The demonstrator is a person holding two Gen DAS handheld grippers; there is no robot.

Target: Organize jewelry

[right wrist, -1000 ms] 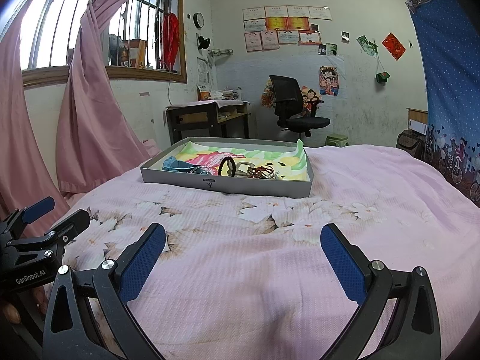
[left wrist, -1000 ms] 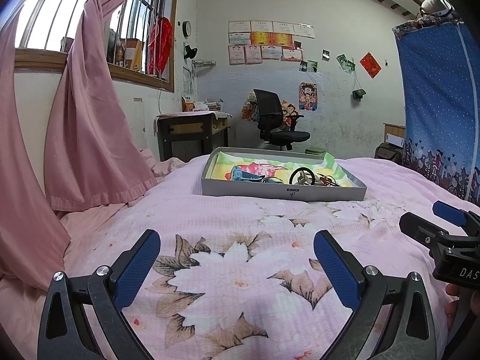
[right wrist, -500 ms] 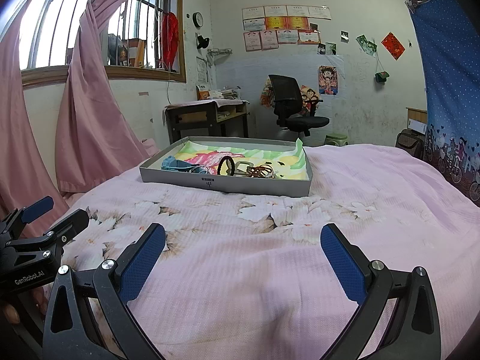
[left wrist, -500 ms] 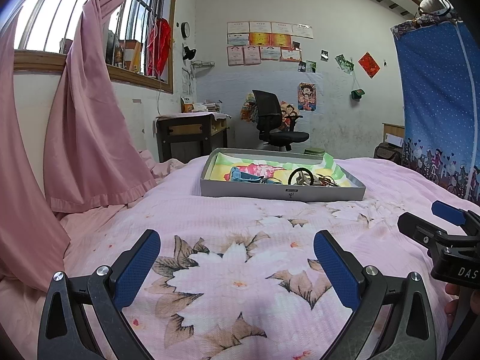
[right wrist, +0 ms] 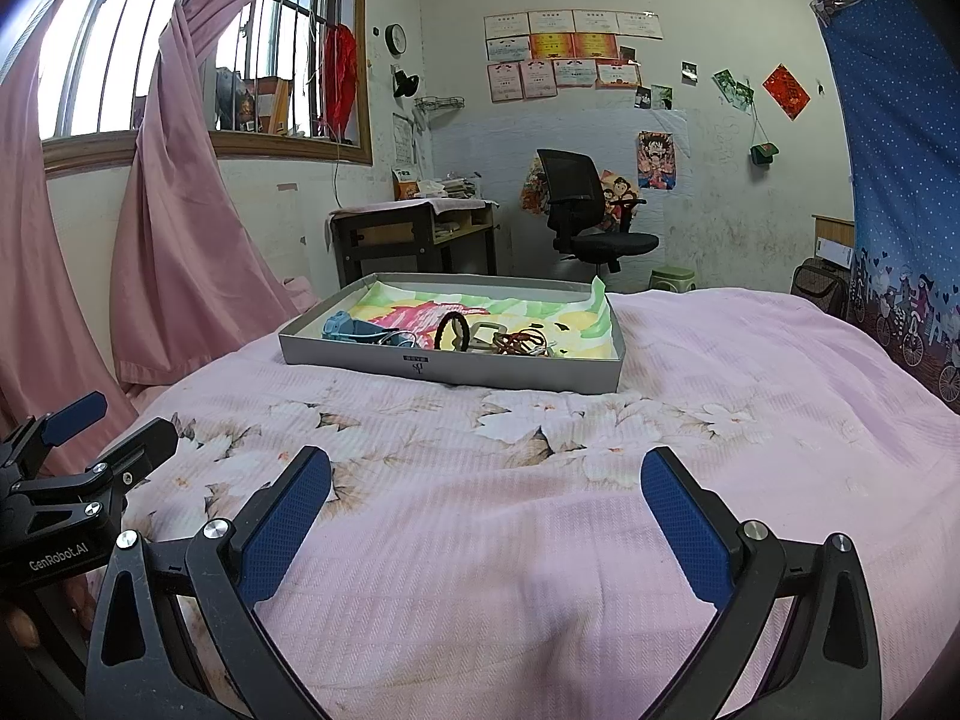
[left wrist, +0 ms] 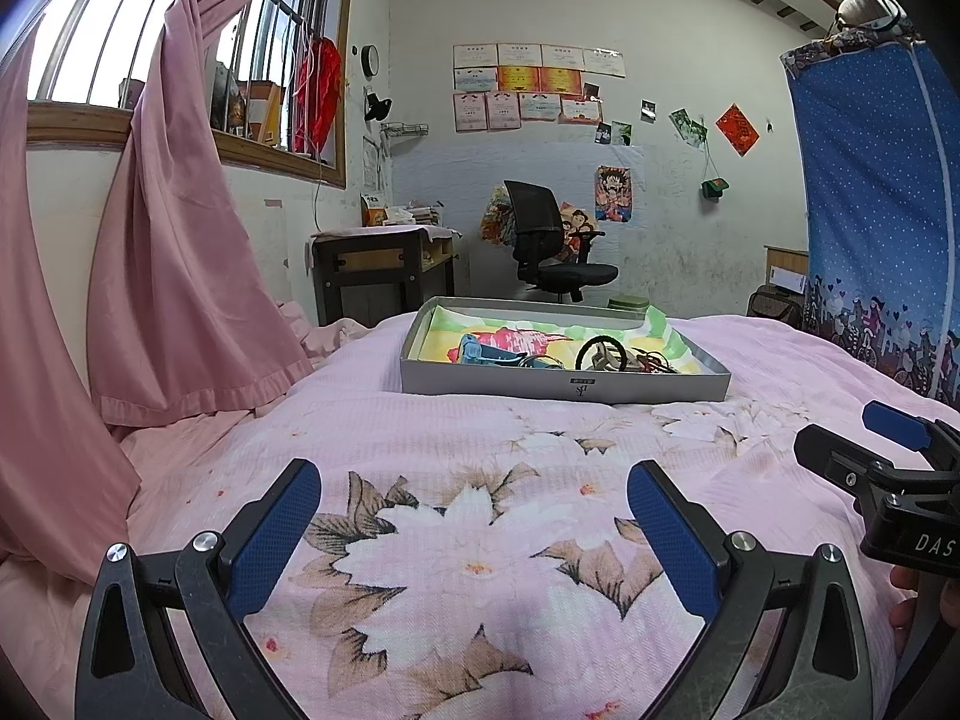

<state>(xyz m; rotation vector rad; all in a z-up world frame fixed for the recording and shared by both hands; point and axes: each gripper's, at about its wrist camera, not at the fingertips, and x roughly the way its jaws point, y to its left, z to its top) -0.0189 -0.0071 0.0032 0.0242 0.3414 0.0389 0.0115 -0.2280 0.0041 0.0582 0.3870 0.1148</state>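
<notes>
Jewelry [right wrist: 480, 336] sits jumbled in tray [right wrist: 450, 367], frame centre; sorted or not, unclear. Both grippers [left wrist: 474, 516] [right wrist: 486, 510] wide, empty, lower frame.

Likely a home bedroom, floral bed [left wrist: 480, 540], pink curtains [left wrist: 180, 270], desk [right wrist: 414, 234]

Bed [right wrist: 750, 360]: bare pink cover between both tools and the tray, open for passing.
Tray [right wrist: 450, 369]: its low grey wall stands across the way, toward the bed's far edge.
Curtain [left wrist: 180, 276]: hangs along the bed's left edge.
</notes>
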